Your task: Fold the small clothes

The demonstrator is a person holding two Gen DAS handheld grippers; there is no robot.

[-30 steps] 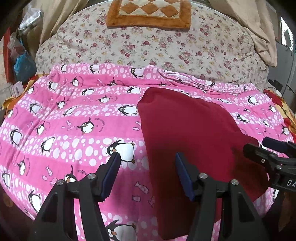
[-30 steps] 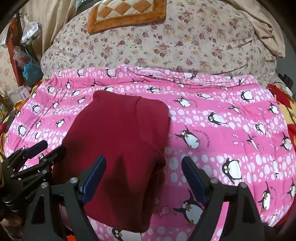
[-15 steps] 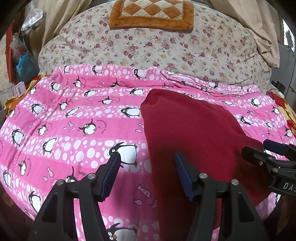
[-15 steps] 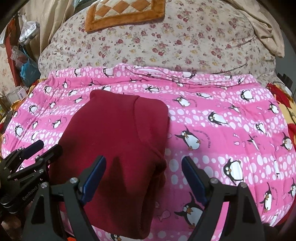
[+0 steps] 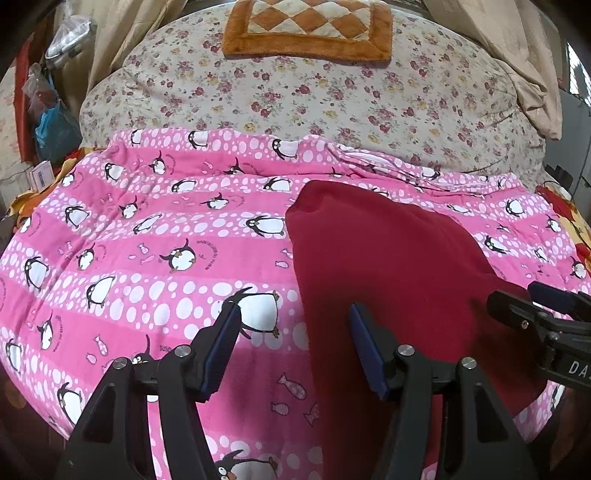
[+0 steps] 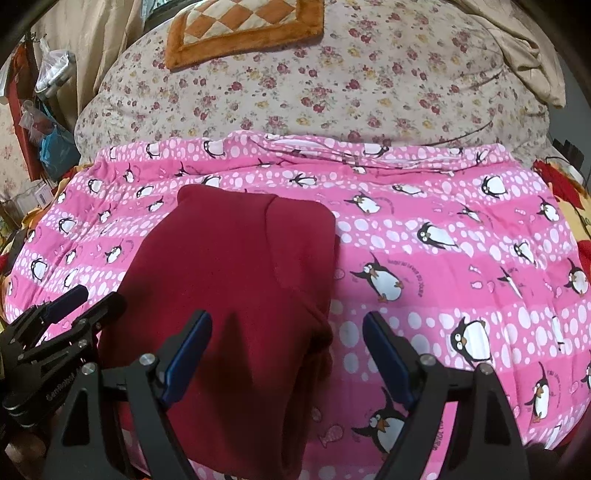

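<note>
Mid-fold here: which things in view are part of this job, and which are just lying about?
Job:
dark red garment, partly folded on the pink penguin blanket
left gripper, open
right gripper, open

Lying about:
floral quilt
orange checkered cushion
beige cloth
plastic bags

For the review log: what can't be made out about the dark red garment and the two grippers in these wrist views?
- Near end of the dark red garment: in both wrist views, it is cut off by the bottom edge and covered by gripper fingers.
- What kind of garment: folded over, no telling feature shows.
- Whether the open left gripper or the open right gripper touches the cloth: depth unreadable in fisheye.
- Layers beneath its top fold: hidden.
</note>
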